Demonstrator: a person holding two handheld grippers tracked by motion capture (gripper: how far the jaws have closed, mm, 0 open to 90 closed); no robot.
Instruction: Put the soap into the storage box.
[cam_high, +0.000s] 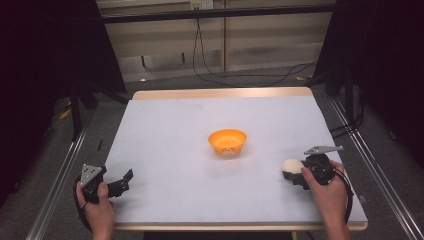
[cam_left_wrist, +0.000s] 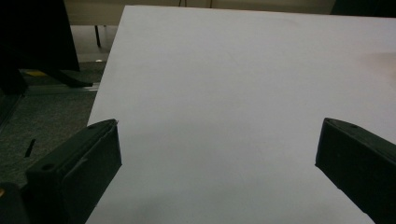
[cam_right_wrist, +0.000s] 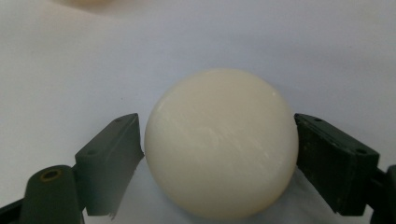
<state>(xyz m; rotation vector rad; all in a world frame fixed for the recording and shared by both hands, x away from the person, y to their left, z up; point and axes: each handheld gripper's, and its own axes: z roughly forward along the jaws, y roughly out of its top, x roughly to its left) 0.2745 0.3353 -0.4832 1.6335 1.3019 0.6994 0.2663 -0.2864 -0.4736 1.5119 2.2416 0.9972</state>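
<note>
Left hand (cam_high: 97, 204) at the near left corner holds the left gripper (cam_high: 124, 180), jaws spread wide and pointing up and right. Right hand (cam_high: 327, 192) at the near right holds the right gripper (cam_high: 291, 169), jaws touching both sides of a cream ball (cam_right_wrist: 221, 142).

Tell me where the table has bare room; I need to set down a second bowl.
Most of the table is bare: the far half beyond the orange bowl, and the stretch between the bowl and the left gripper. It is tight at the near right, where the right gripper has the cream ball.
</note>
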